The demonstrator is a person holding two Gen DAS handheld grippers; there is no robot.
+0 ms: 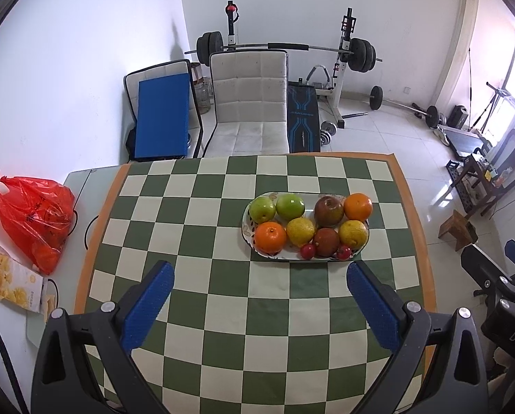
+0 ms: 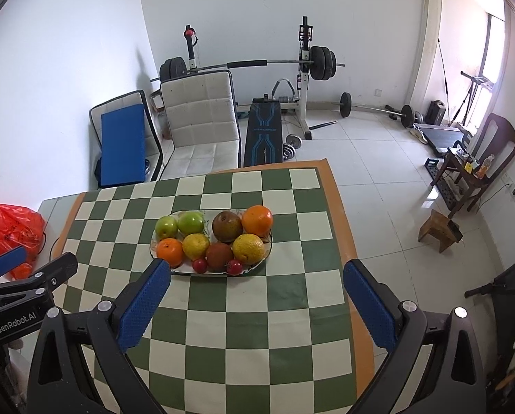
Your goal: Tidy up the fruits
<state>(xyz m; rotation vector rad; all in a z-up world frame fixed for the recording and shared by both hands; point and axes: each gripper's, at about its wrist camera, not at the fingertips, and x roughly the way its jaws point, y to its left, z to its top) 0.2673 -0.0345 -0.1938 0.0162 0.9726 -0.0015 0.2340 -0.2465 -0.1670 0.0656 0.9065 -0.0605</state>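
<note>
Hand-held gripper (image 1: 260, 274) gaping, fruit plate (image 1: 249, 233) just ahead

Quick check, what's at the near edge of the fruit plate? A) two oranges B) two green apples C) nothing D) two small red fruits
D: two small red fruits sit on the plate's near rim, flanking a brown-red fruit; the green apples are in the far row.
</note>
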